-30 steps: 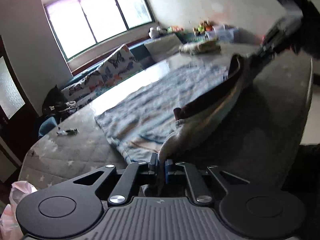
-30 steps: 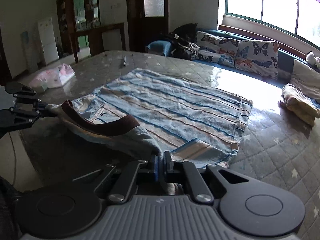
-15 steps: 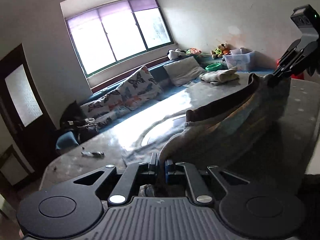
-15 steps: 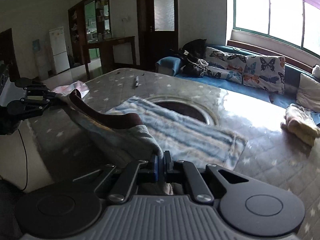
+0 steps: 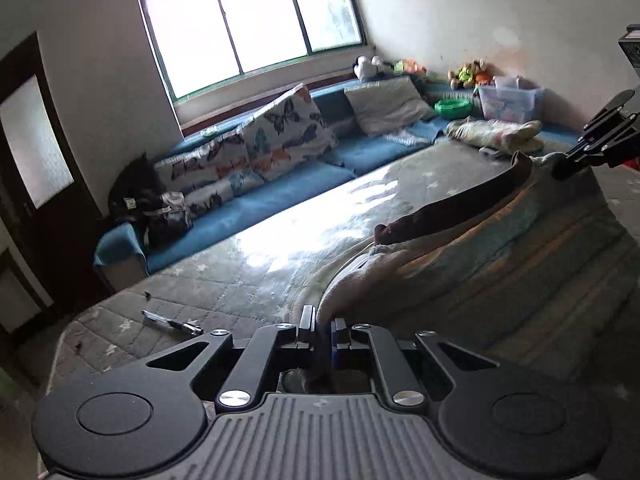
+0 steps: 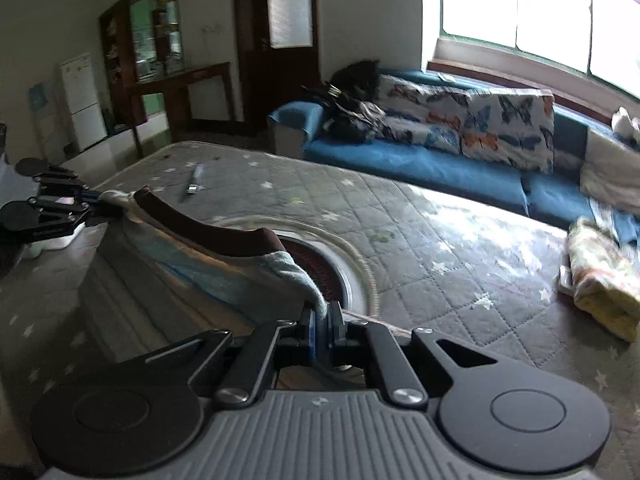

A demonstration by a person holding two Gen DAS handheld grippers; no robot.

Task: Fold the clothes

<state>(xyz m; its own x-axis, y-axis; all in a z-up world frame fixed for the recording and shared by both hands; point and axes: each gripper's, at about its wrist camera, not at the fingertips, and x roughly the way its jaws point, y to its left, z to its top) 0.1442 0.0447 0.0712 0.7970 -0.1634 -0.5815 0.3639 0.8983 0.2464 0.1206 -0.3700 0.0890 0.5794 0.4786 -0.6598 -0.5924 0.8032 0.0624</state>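
We hold the striped garment (image 5: 500, 248) stretched above the quilted table (image 6: 420, 240), left gripper (image 5: 320, 326) and right gripper (image 6: 322, 322) each clamped tight on a shoulder; clear bin (image 5: 508, 98) contents unclear.

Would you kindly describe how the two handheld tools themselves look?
Both match: the left tool and right tool have matte black linkage arms with silver pivot screws, round black discs on either side, a ribbed grey body, and blue finger pads.

The right gripper (image 6: 320, 322) pinches one corner of the striped shirt (image 6: 168, 264); the left gripper (image 6: 94, 204) pinches the other, shirt hanging above the table (image 6: 440, 264).
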